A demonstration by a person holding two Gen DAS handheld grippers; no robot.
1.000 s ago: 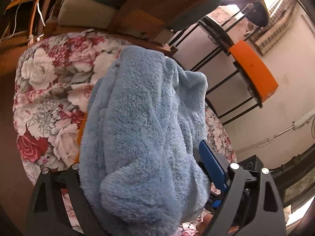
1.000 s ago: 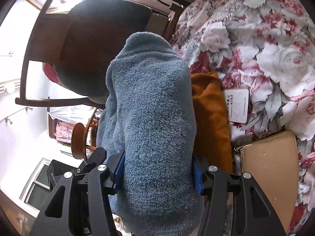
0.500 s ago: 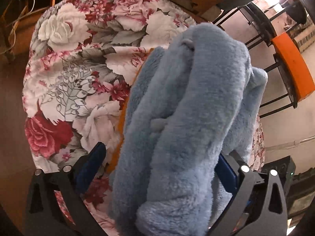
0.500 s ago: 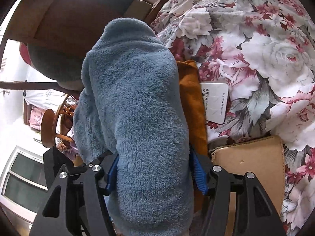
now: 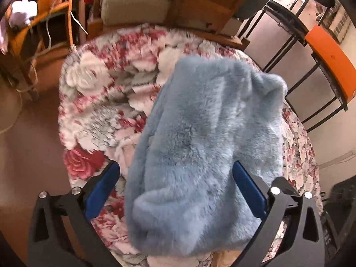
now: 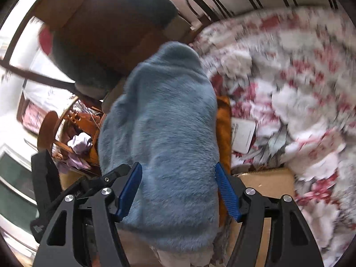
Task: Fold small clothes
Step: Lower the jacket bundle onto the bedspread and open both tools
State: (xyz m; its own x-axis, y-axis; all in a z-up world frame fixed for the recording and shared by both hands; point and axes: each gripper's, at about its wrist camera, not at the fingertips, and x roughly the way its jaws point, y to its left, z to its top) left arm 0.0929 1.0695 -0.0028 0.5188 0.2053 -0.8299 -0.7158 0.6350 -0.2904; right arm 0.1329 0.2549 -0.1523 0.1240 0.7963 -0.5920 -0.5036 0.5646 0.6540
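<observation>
A fluffy light-blue garment [image 5: 200,138] lies bunched in a long roll on the floral-covered table [image 5: 100,93]. My left gripper [image 5: 174,166] stands wide open over its near end; the left pad is clear of the fleece and the right pad sits beside it. In the right wrist view the same blue garment [image 6: 164,129] fills the gap of my right gripper [image 6: 178,165], whose jaws are opening with the blue pads alongside the fleece, not biting in. An orange garment [image 6: 223,129] peeks out under its right edge.
A white card [image 6: 243,135] and a brown flat pouch [image 6: 267,182] lie on the floral cloth [image 6: 300,89] right of the garments. A wooden chair [image 6: 106,33] stands beyond the table's edge. A black rack with an orange shelf [image 5: 329,60] stands at the right.
Both grippers' jaws have spread apart from the blue garment they were squeezing. The garment now rests bunched on the table. Both cameras shifted and tilted, and the right view is blurred.
</observation>
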